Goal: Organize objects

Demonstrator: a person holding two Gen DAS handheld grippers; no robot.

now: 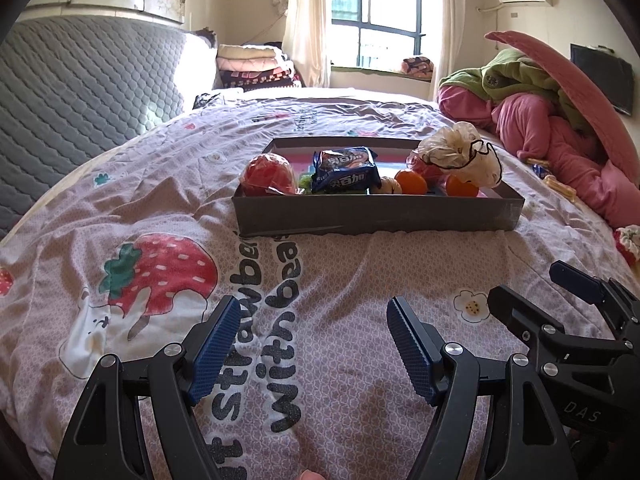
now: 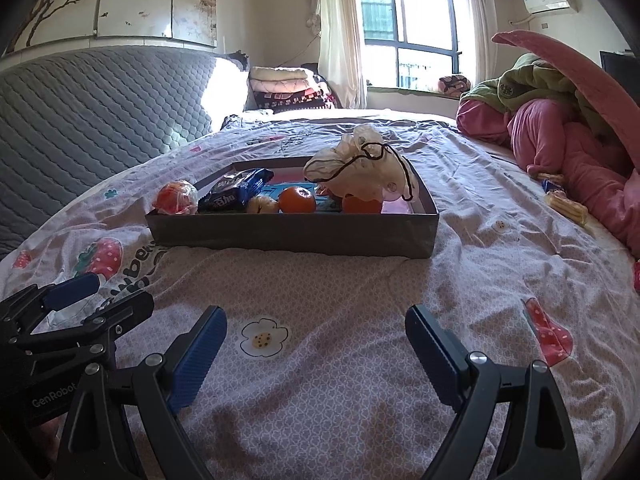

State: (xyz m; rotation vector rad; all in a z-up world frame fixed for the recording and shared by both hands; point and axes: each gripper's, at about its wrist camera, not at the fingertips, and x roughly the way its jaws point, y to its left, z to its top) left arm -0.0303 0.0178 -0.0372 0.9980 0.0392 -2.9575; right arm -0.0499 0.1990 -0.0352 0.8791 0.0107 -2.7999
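Observation:
A shallow dark grey box (image 1: 376,214) (image 2: 292,234) rests on the bed ahead of both grippers. Inside it lie a blue snack packet (image 1: 346,170) (image 2: 236,192), a red-orange wrapped ball (image 1: 267,174) (image 2: 176,198), two oranges (image 1: 411,182) (image 2: 297,199), a small pale item (image 1: 390,186) and a crumpled white bag with a dark cord (image 1: 460,152) (image 2: 360,168). My left gripper (image 1: 310,312) hovers open over the bedspread, well short of the box. My right gripper (image 2: 316,320) is open too, with nothing between its fingers. Each gripper shows at the edge of the other's view.
The bedspread (image 1: 168,280) carries strawberry prints and lettering. Pink and green bedding (image 1: 560,112) is piled at the right. A yellow wrapped snack (image 2: 566,204) lies on the bed beside that pile. A grey quilted headboard (image 1: 80,92) stands left; folded blankets (image 1: 256,64) sit at the far end.

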